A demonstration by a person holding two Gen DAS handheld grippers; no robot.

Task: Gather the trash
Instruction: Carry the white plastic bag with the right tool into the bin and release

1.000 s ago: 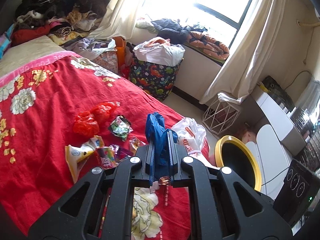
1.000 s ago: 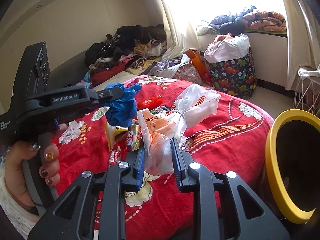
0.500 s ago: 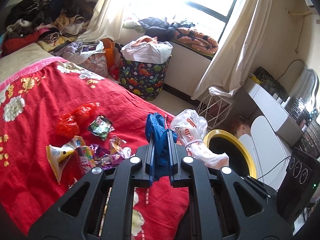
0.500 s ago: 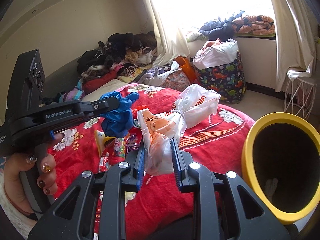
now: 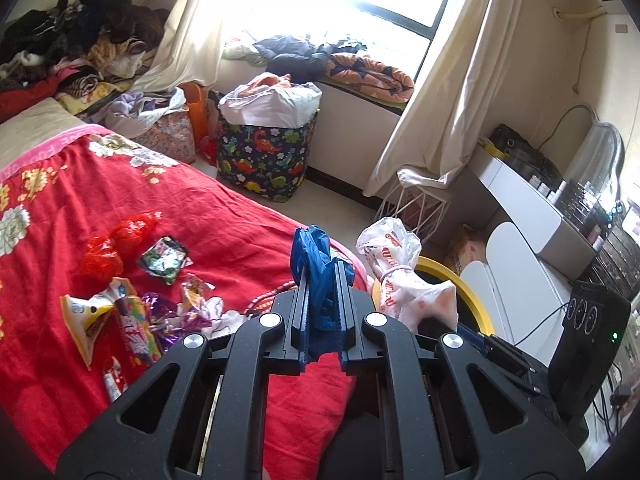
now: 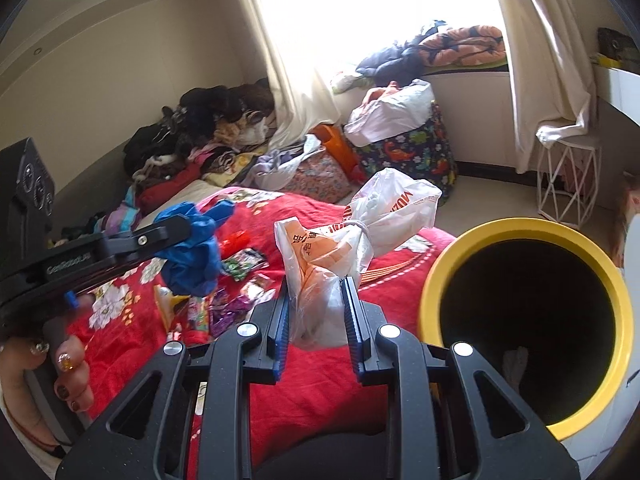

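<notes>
Hand-held grippers (image 5: 320, 312) (image 6: 316, 312) clamped on blue bag (image 5: 316, 264), white bag (image 6: 360, 232) (bin (image 6: 440, 280) depths dark).

Yellow-rimmed bin (image 5: 476, 300): in the left wrist view only an arc of rim shows at four o'clock of the white plastic bag (image 5: 400, 276), which covers the rest. In the right wrist view its interior (image 6: 528, 332) is dark; a pale scrap (image 6: 516, 364) at the bottom cannot be identified. Print on the bag is partly legible only. Hand (image 6: 60, 372) at eight o'clock is cut by the frame edge. Wrapper labels (image 5: 132, 328) too small to read
</notes>
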